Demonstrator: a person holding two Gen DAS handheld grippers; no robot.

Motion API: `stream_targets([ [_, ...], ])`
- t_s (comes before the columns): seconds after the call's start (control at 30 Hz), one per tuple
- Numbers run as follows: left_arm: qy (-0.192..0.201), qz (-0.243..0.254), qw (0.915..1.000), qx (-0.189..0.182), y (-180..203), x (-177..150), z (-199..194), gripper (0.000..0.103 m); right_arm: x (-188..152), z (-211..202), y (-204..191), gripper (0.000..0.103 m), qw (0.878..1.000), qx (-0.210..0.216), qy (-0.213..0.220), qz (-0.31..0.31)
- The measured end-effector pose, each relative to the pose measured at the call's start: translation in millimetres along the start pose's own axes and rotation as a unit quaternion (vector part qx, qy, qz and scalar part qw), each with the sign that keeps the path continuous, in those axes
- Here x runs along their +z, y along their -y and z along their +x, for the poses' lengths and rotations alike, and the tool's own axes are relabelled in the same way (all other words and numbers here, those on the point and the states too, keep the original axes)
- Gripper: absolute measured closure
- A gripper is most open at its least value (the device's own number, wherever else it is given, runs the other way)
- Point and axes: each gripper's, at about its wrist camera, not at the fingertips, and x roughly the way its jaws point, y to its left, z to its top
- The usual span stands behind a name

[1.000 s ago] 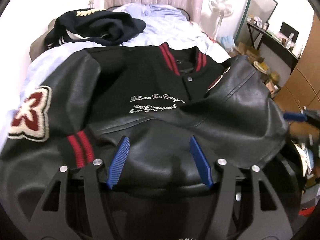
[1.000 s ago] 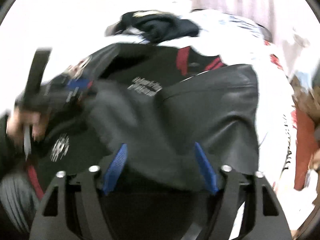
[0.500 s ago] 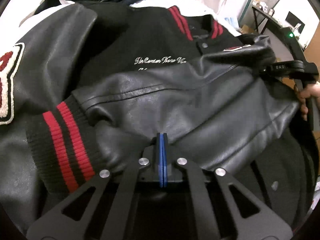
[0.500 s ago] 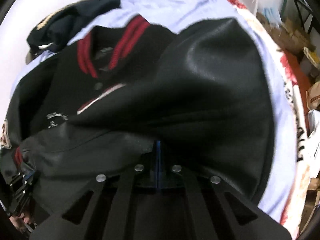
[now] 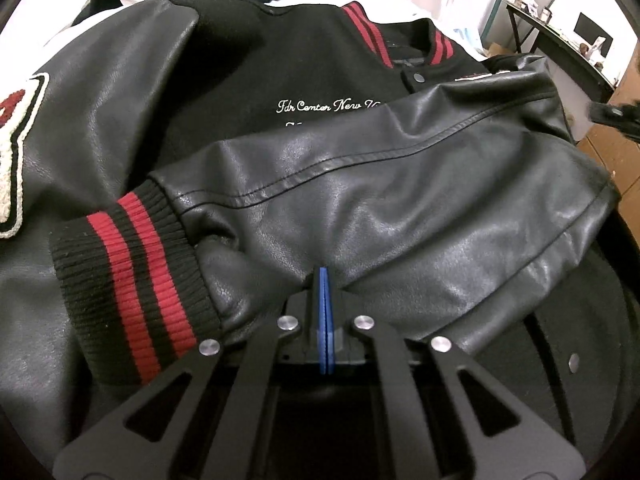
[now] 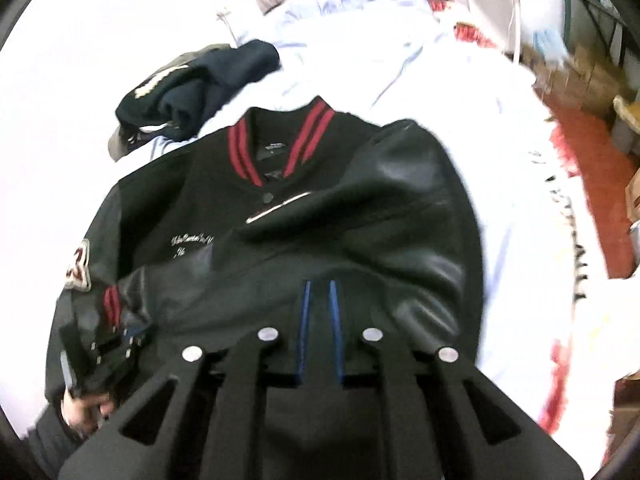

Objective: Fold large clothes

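Observation:
A black varsity jacket (image 5: 280,68) with leather sleeves and red-striped collar lies face up on the bed. Its right leather sleeve (image 5: 400,184) is folded across the chest, red-striped cuff (image 5: 132,280) at the left. My left gripper (image 5: 323,280) is shut, pinching the sleeve's near edge. In the right wrist view the whole jacket (image 6: 312,208) shows from above; my right gripper (image 6: 319,288) hovers over the folded sleeve with its blue pads a narrow gap apart, holding nothing. The left gripper (image 6: 116,340) shows at lower left.
A dark navy garment (image 6: 200,84) is bunched beyond the collar. A pale blue and white bedsheet (image 6: 400,60) covers the bed. A red rug (image 6: 588,152), boxes, a fan and a desk (image 5: 560,40) stand to the right.
Both grippers shut on the sleeve half a second ago. Now the right gripper has let go, opened slightly and pulled back and up. The left stays shut on the sleeve.

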Motion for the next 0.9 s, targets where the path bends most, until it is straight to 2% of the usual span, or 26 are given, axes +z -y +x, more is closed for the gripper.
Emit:
stream_targets([
  [0.13, 0.001, 0.002, 1.0, 0.003, 0, -1, -1, 0.099, -28, 1, -3, 0.091, 1.0, -0.009, -0.028, -0.012],
  [0.23, 0.002, 0.002, 1.0, 0.002, 0, -1, -1, 0.1, -43, 27, 8, 0.092, 0.998, -0.035, -0.051, 0.004],
  [0.3, 0.002, 0.003, 1.0, 0.002, 0, -1, -2, 0.099, -54, 48, 15, 0.098, 0.996, -0.048, -0.073, 0.021],
  [0.37, 0.002, 0.006, 1.0, 0.0, 0, -2, -2, 0.099, -68, 75, 27, 0.099, 0.993, -0.051, -0.101, 0.037],
  [0.53, -0.004, 0.01, 0.9999, 0.006, 1, 0, 1, 0.099, -73, 94, 21, 0.1, 0.99, -0.083, -0.11, 0.037],
  [0.63, 0.003, 0.017, 0.9997, 0.016, 4, 1, -1, 0.099, -71, 80, 11, 0.099, 0.989, -0.096, -0.107, 0.027],
  [0.73, 0.014, 0.02, 0.9993, 0.027, 8, -3, -11, 0.1, -80, 41, -11, 0.091, 0.993, -0.087, -0.073, 0.012],
  [0.8, 0.028, 0.02, 0.9988, 0.034, 10, -9, -23, 0.1, -99, 9, -27, 0.074, 0.997, -0.065, -0.039, 0.005],
  [0.9, 0.041, 0.024, 0.998, 0.041, 14, -19, -45, 0.099, -147, -34, -54, 0.072, 0.999, -0.038, 0.004, 0.001],
])
